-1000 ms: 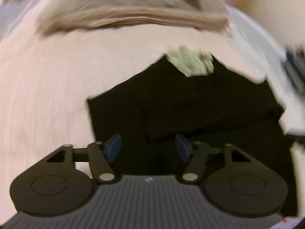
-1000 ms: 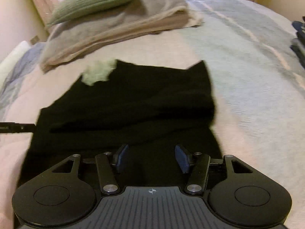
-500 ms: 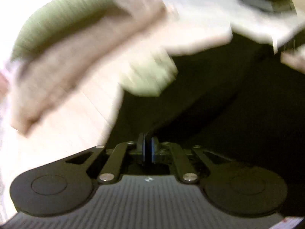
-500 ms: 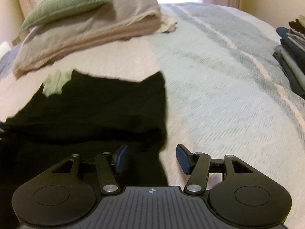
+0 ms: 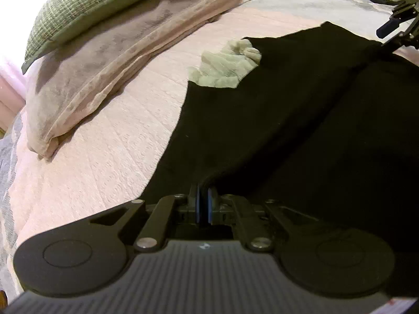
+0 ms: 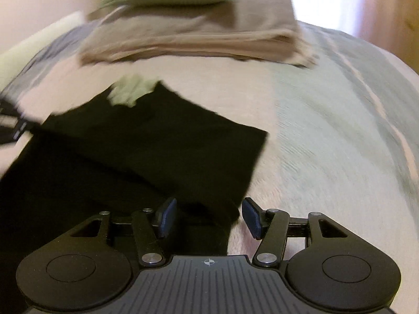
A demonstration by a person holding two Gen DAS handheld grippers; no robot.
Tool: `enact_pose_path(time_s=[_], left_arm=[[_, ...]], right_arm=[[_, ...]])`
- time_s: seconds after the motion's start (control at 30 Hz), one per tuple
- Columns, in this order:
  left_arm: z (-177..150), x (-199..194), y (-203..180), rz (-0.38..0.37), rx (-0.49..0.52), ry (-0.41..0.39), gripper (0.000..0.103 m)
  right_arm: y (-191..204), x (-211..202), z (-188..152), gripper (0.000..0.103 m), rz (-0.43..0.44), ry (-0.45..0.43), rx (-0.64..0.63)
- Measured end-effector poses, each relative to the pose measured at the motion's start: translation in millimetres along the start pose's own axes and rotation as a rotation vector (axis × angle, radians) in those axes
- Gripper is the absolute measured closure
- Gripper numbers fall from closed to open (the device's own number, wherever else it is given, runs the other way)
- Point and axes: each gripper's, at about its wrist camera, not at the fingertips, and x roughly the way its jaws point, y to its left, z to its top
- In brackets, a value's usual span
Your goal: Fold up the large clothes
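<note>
Left gripper (image 5: 203, 204) was pinched on the black garment (image 5: 262, 120), right gripper (image 6: 208, 218) gaped over its edge; soft, limp cloth, probably best held at corners

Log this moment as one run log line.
left claw: shut on black fabric garment edge | right claw: open over garment's other edge | surface: pink bedspread

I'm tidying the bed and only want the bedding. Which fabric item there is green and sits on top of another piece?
The green checked pillow, resting on the folded beige blanket. The small pale green cloth lies lower, at the black garment's edge.
</note>
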Motion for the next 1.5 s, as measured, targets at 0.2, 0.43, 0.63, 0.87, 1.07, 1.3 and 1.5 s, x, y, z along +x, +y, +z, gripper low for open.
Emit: enact_pose_path(time_s=[0.2,0.43,0.63,0.87,1.07,1.3,1.5], left_arm=[[11,8,7,-0.003,0.041,-0.005,0.099],[16,9,0,0.033,0.123,0.010,0.099],[8,9,-14,0.076,0.159,0.045,0.099],[-9,17,-24,0.088,0.164,0.087,0.099],[-17,8,-22,0.081,0.135,0.119,0.098],[-23,-12,-17,0.095,0.067,0.139,0.096],[-27,-22,-4,0.100,-0.076,0.158,0.093]], right_arm=[[-24,26,18,0.051,0.192,0.087,-0.099],[-52,35,30,0.094,0.320,0.145,-0.067],[6,-9,-13,0.095,0.127,-0.037,-0.559],[21,-4,-54,0.095,0.145,0.002,-0.665],[7,-16,-38,0.095,0.190,0.050,-0.532],[-5,-7,-8,0.093,0.236,0.022,-0.418],[-8,7,-23,0.093,0.295,0.151,-0.321]])
